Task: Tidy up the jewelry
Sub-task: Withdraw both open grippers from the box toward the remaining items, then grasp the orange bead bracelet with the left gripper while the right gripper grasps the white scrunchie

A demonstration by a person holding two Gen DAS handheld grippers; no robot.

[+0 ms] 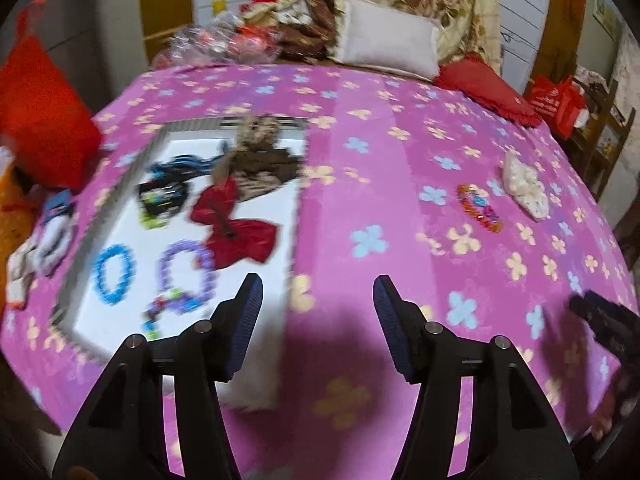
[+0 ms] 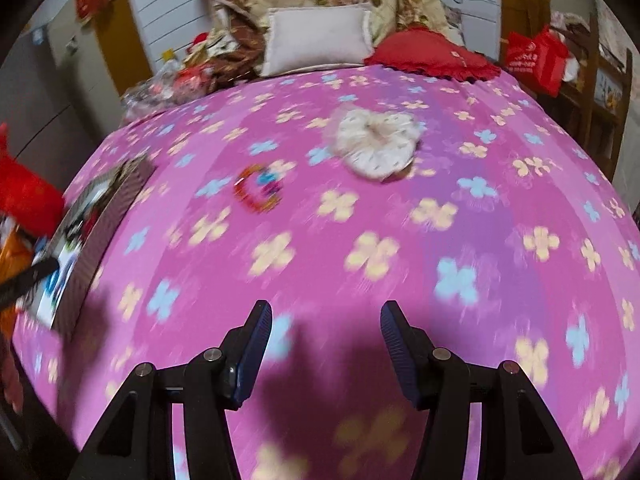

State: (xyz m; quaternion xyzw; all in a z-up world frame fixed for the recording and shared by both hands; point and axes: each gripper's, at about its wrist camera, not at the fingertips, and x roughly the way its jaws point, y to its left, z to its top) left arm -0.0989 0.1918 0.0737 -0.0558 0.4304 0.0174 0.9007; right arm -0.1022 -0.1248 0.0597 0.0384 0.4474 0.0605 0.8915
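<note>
A white tray (image 1: 280,216) lies on the pink flowered bed cover at the left. In it are a red bow (image 1: 236,228), a blue bead bracelet (image 1: 114,274), a purple bead bracelet (image 1: 186,274), a brown scrunchie (image 1: 260,152) and dark hair pieces (image 1: 164,196). A multicolour bead bracelet (image 1: 478,208) and a cream scrunchie (image 1: 524,186) lie loose on the cover to the right. My left gripper (image 1: 318,300) is open and empty beside the tray's near right edge. My right gripper (image 2: 326,328) is open and empty above the cover, short of the multicolour bracelet (image 2: 258,188) and the cream scrunchie (image 2: 376,146).
A white pillow (image 2: 318,40), a red cushion (image 2: 436,56) and folded blankets lie at the head of the bed. A red bag (image 2: 536,58) sits on a wooden shelf at the right. A red cloth (image 1: 36,112) and a toy (image 1: 48,236) lie left of the tray.
</note>
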